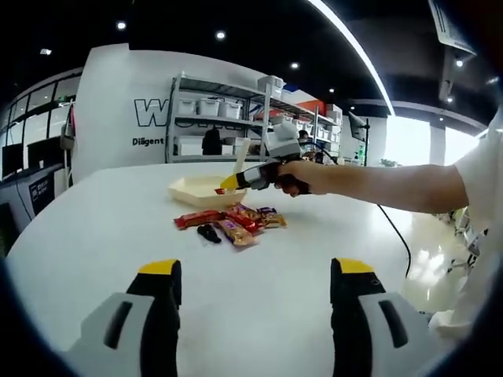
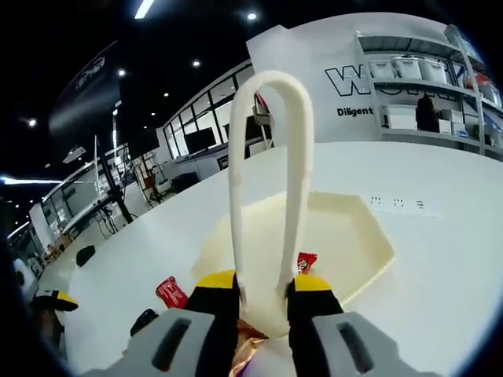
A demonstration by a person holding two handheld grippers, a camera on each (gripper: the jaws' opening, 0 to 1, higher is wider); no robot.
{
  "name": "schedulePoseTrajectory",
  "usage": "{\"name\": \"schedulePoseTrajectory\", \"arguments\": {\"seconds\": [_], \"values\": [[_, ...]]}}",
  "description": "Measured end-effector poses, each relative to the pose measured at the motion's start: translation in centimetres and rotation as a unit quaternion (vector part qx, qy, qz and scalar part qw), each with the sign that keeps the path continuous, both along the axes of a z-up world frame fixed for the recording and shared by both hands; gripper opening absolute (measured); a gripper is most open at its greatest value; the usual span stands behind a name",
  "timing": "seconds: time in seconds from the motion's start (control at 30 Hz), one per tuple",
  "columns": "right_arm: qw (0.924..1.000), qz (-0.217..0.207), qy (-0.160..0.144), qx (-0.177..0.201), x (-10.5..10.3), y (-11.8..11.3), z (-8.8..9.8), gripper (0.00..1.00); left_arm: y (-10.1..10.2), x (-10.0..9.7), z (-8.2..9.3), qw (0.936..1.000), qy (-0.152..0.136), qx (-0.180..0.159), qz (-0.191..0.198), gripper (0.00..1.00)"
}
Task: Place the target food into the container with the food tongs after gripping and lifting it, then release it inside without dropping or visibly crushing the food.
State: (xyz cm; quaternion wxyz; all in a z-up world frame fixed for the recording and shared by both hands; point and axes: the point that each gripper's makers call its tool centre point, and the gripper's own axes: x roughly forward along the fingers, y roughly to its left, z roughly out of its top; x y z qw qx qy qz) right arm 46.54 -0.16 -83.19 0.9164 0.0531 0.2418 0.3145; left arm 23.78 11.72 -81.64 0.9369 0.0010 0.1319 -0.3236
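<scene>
A: How would the snacks (image 1: pixel 233 221) have handled, going by that moment?

B: Light, I'd judge, and slick. They were small wrapped bars and sweets in shiny foil, so the wrapper would slide between smooth tong tips and crinkle under a hard squeeze. The filling may well have been brittle or soft; a gentle pinch across the middle of one bar, on its long sides, looked the safest hold.

A: And how did they look?

B: A loose pile on the white counter (image 1: pixel 94 236), just in front of the tray (image 1: pixel 191 188). One red bar (image 1: pixel 196 218) lay at the left, gold and orange wrappers to its right, and a small dark piece (image 1: pixel 208 233) sat nearest the camera.

A: Where were the tongs (image 2: pixel 271 196)?

B: In the right gripper (image 2: pixel 262 284), which was clamped on their two cream arms, looped end up. In the left gripper view it hung over the tray's near edge, something red at its tip, too small to name. In its own view a red wrapper (image 2: pixel 306 261) showed beside the jaws, over the tray.

A: The left gripper (image 1: pixel 255 279)?

B: Jaws wide apart, holding nothing, well back from the pile.
</scene>
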Motion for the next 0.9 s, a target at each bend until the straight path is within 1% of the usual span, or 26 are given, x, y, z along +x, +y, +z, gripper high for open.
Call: {"name": "schedulePoseTrajectory", "arguments": {"seconds": [0.07,0.13,0.17,0.23,0.3,0.4,0.63,0.77,0.9], "values": [[1.0000,-0.002,0.001,0.002,-0.4,-0.1,0.0,0.17,0.0,-0.1,0.1,1.0000,-0.002,0.001,0.000,0.77],[0.9999,-0.007,-0.010,0.003,-0.8,-0.3,0.5,0.17,-0.1,-0.2,0.1,1.0000,0.000,0.000,-0.002,0.77],[0.9999,-0.008,-0.010,0.003,-0.9,-0.4,0.6,0.17,-0.1,-0.3,0.0,1.0000,0.000,0.001,-0.002,0.77],[0.9998,-0.005,-0.017,-0.007,-0.9,-0.6,0.8,0.17,-0.1,-0.3,-0.1,1.0000,-0.002,0.007,-0.001,0.77],[0.9996,-0.002,-0.025,-0.014,-1.1,-0.9,1.2,0.17,-0.1,-0.4,-0.2,1.0000,0.002,0.006,0.000,0.77],[0.9996,0.002,-0.027,-0.007,-1.9,-1.0,1.9,0.17,-0.3,-0.5,-0.3,1.0000,0.003,0.003,0.000,0.77],[0.9993,0.012,-0.035,-0.005,-3.4,-1.7,3.1,0.16,-1.4,-1.1,-0.2,0.9999,0.001,0.006,-0.010,0.77],[0.9988,0.024,-0.043,-0.005,-4.4,-2.0,3.8,0.16,-1.5,-1.3,0.0,0.9999,-0.002,0.004,-0.011,0.77],[0.9984,0.032,-0.047,0.004,-5.8,-2.4,4.7,0.16,-1.7,-1.5,0.0,0.9999,-0.003,0.002,-0.013,0.77]]}}
